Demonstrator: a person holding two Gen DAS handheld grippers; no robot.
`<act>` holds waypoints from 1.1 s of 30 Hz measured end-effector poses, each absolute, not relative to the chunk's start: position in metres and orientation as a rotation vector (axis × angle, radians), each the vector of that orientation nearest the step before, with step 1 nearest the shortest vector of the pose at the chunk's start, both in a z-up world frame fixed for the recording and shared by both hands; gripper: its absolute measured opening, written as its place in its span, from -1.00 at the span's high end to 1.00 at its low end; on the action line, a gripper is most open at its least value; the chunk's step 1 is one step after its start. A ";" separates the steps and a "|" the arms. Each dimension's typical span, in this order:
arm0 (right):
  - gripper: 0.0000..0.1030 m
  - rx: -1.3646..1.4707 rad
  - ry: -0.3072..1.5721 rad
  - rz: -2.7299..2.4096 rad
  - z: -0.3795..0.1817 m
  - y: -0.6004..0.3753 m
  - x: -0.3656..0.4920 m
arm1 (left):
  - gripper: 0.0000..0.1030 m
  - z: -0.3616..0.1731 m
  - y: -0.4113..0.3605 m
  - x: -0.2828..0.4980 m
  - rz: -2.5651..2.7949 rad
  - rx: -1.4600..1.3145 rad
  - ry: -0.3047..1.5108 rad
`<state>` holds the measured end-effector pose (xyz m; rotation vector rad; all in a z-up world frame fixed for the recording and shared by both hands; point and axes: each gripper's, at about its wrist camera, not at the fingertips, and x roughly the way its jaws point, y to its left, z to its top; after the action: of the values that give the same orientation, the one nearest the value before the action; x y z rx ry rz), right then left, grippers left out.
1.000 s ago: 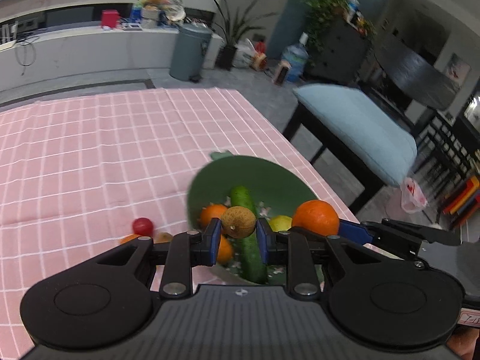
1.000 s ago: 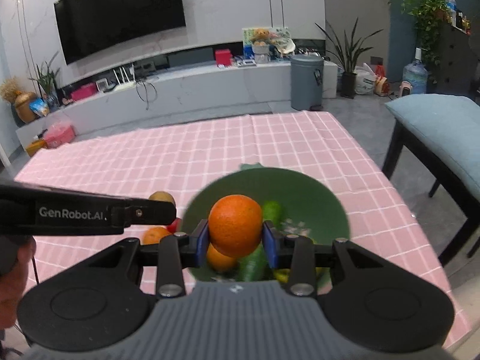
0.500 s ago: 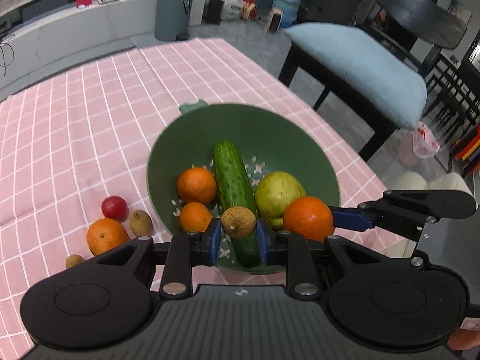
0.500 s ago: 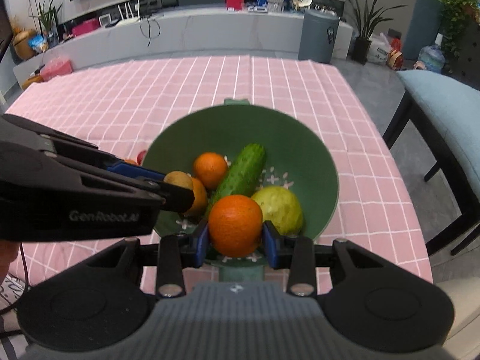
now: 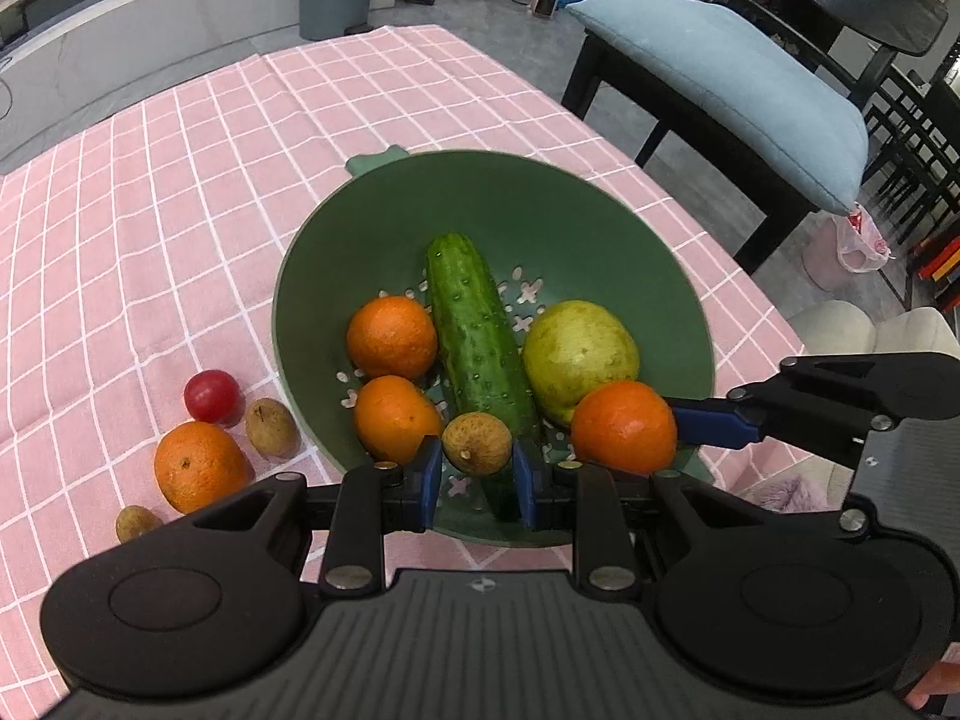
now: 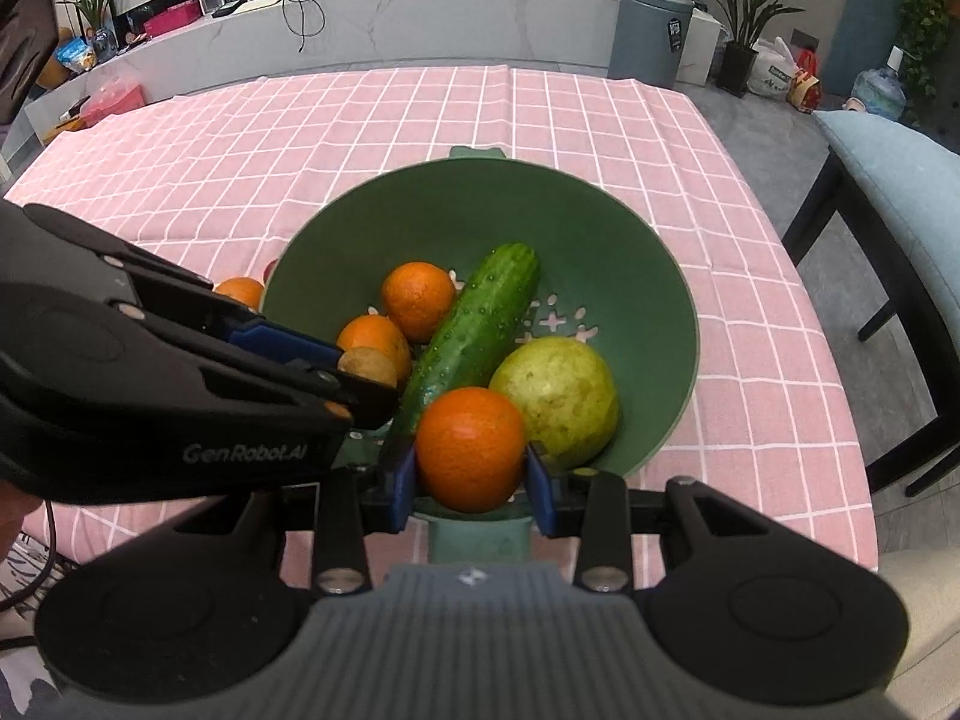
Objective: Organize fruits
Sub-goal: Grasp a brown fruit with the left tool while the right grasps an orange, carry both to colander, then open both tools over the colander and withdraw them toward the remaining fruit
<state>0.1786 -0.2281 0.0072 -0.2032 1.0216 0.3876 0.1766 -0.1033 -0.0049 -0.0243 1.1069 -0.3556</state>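
Note:
A green colander bowl point(image 5: 576, 222) point(image 6: 606, 252) on the pink checked cloth holds a cucumber point(image 5: 474, 336) point(image 6: 474, 324), two oranges point(image 5: 391, 337) point(image 6: 418, 300) and a yellow-green pear point(image 5: 579, 351) point(image 6: 555, 399). My left gripper point(image 5: 477, 459) is shut on a small brown fruit point(image 5: 477, 443) point(image 6: 367, 367) over the bowl's near rim. My right gripper point(image 6: 471, 468) is shut on an orange point(image 6: 471, 449) point(image 5: 624, 435), also over the near rim, beside the pear.
Left of the bowl on the cloth lie an orange point(image 5: 201, 467), a red fruit point(image 5: 210, 395) and two small brown fruits point(image 5: 271, 427). A chair with a blue cushion point(image 5: 726, 84) stands off the table's right edge. A grey bin point(image 6: 651, 30) stands behind.
Both grippers have sunk and tipped downward toward the bowl, each keeping its fruit. The bowl's contents now fill much more of both views.

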 end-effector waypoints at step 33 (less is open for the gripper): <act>-0.32 -0.185 0.918 0.360 0.037 -0.228 0.157 | -0.05 0.031 -0.083 0.150 -0.332 -0.095 1.010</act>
<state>0.1571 -0.2284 0.0375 -0.1850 0.9177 0.3598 0.1501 -0.0826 0.0307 -0.0951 1.0095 -0.3319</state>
